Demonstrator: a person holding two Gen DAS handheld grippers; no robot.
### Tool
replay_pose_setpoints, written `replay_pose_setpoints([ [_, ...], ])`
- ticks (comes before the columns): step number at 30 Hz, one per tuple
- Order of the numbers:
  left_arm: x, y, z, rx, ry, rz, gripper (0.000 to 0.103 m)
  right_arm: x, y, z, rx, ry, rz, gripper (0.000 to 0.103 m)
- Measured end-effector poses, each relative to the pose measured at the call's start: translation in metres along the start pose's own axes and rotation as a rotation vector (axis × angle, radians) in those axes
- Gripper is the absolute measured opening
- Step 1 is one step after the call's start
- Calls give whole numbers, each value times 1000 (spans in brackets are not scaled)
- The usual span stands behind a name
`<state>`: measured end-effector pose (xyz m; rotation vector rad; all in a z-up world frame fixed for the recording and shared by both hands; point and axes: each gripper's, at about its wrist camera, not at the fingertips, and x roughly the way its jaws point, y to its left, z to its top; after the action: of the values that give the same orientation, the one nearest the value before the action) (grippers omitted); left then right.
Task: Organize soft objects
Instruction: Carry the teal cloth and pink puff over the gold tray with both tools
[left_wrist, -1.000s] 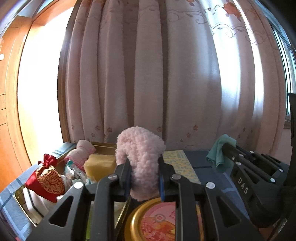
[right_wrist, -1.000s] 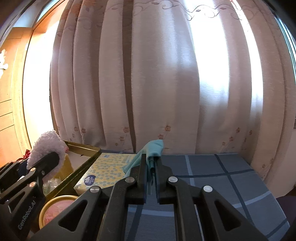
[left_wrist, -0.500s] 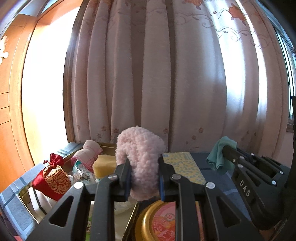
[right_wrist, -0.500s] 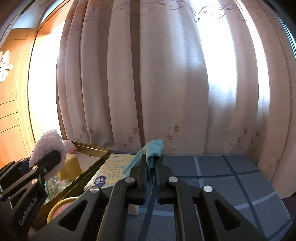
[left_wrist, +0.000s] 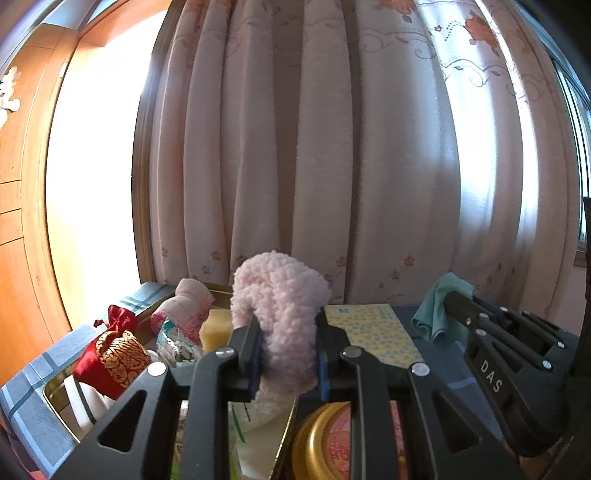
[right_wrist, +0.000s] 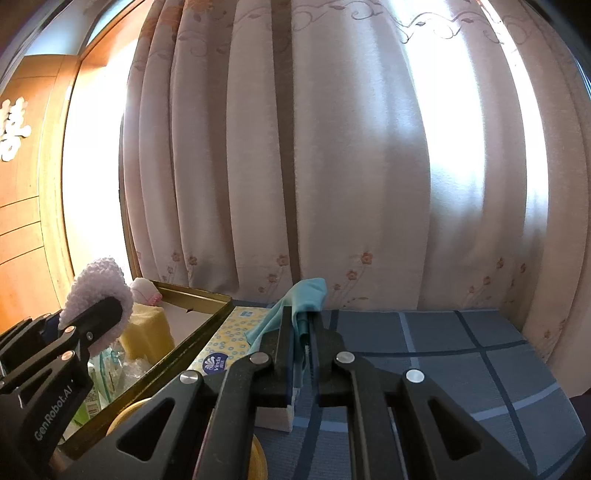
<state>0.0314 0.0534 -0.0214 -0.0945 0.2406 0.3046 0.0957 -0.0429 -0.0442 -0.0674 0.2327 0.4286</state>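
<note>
- Your left gripper (left_wrist: 286, 350) hides the lower end of the fluffy pink piece (left_wrist: 280, 314) behind its own fingers.
- Its frame also covers most of the round gold tin (left_wrist: 321, 435), and the picture's bottom edge cuts the tin off.
- The gold tray (right_wrist: 192, 295) is only partly in view; its near end lies behind both grippers, so you cannot see all that it holds.
- The clear wrapper (left_wrist: 177, 343) in the tray is too crumpled to tell what it is.
- Your right gripper (right_wrist: 301, 339) covers the pinched part of the teal cloth (right_wrist: 308, 295).
- The tissue pack (right_wrist: 229, 336) is half hidden by the same gripper.
</note>
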Motion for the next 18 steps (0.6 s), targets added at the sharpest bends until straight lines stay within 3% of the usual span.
replay_pose_setpoints([
  [10, -4, 12, 7, -4, 3, -21, 21, 1, 10, 3, -5, 1, 12, 8],
  [18, -14, 27, 21, 5, -2, -8, 21, -6, 23, 26, -5, -21, 57, 8],
])
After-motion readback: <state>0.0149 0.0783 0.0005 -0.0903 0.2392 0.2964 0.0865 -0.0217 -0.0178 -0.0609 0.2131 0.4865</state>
